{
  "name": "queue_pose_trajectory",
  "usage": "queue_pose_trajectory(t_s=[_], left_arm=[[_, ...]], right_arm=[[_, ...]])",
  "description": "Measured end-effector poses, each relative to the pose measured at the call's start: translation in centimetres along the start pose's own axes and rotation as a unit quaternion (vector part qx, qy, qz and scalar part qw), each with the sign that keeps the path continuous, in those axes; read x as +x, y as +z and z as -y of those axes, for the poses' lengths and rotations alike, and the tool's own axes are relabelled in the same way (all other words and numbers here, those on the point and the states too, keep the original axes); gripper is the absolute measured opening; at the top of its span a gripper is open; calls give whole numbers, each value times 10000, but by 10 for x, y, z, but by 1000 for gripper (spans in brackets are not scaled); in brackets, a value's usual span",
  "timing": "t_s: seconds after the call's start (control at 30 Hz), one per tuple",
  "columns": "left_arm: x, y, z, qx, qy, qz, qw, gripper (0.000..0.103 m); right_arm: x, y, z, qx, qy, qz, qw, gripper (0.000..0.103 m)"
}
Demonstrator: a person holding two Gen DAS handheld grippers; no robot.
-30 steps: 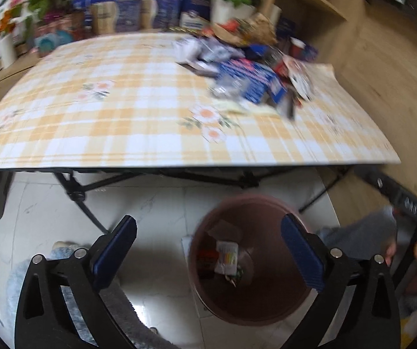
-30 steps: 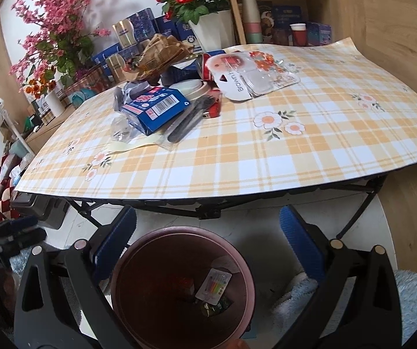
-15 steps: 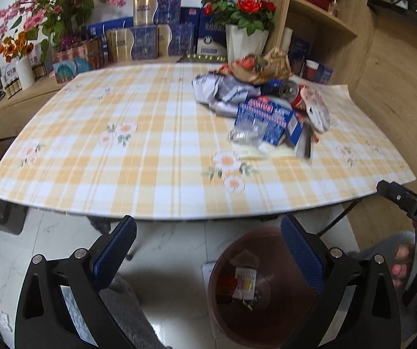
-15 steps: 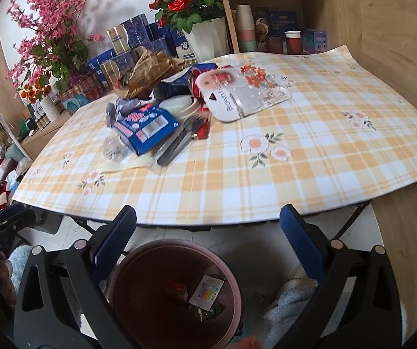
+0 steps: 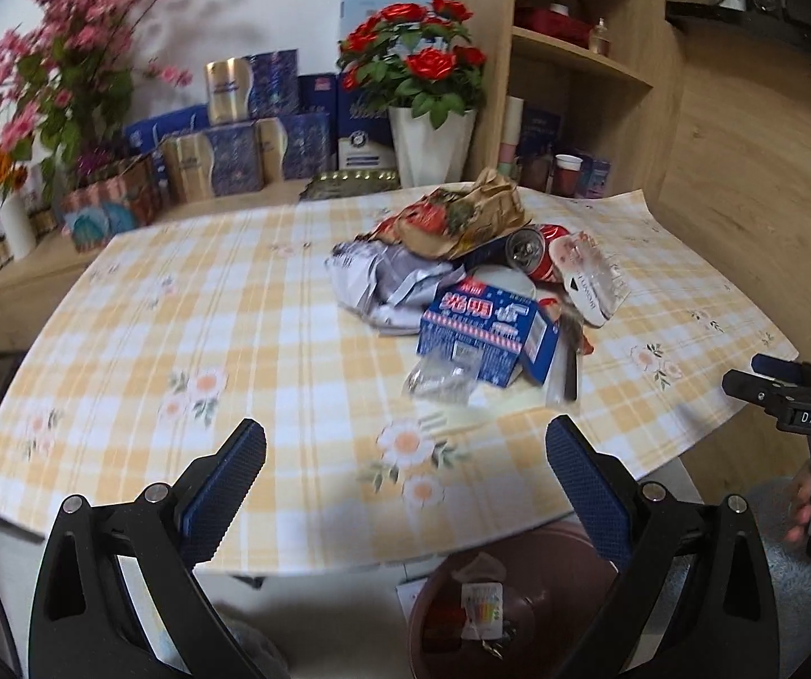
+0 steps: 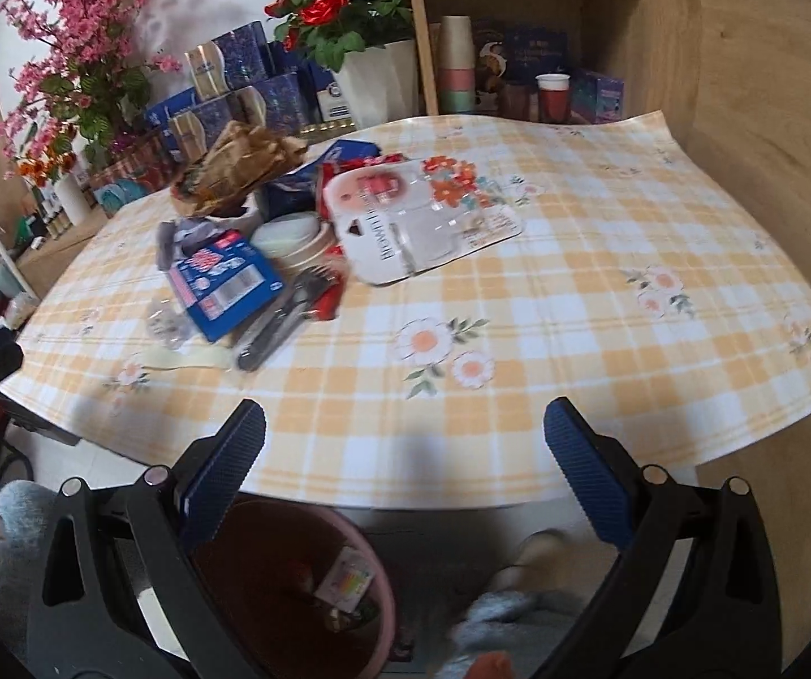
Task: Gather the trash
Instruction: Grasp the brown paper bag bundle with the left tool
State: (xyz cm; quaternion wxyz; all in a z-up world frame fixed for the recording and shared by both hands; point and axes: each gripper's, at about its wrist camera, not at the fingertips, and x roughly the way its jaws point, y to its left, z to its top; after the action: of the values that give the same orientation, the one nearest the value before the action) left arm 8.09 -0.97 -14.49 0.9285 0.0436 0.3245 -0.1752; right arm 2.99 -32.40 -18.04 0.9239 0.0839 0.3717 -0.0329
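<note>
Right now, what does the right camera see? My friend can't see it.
A pile of trash sits on a yellow checked table. The open right gripper hovers at its near edge, above a brown bin on the floor.

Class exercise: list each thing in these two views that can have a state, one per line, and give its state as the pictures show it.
Left tool: open, empty, above the table edge.
Right tool: open, empty.
Trash bin: on the floor under the table edge, a few scraps inside.
Blue carton: lying flat, end flap open.
Red can: on its side, open end facing the camera.
Brown paper bag: crumpled, on top of the pile.
Blister pack: lying flat.
</note>
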Motion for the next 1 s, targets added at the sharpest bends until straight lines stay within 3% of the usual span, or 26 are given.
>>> queue_pose_trajectory(t_s=[0.2,0.37,0.67,0.73,0.8,0.9,0.97,1.0], left_arm=[[24,31,3,45,-223,78,9997,97],[45,70,0,83,-313,275,9991,97],[127,128,43,1294,-185,279,9910,97],[152,133,55,1602,-162,62,9869,97],[178,135,64,1962,140,-81,9804,97],[200,137,63,2004,258,-209,9792,97],[207,138,58,1890,137,-321,9814,90],[210,138,56,1864,117,-363,9817,71]], right_arm=[[13,12,17,-39,-274,-1,9996,97],[35,24,28,-8,-213,-65,9998,97],[66,41,31,54,64,-83,9999,97],[73,44,30,21,64,-120,9999,97],[76,47,30,13,73,-145,9999,97],[79,49,31,17,81,-156,9998,97],[80,50,32,38,70,-163,9998,97],[81,50,33,53,52,-178,9998,97]])
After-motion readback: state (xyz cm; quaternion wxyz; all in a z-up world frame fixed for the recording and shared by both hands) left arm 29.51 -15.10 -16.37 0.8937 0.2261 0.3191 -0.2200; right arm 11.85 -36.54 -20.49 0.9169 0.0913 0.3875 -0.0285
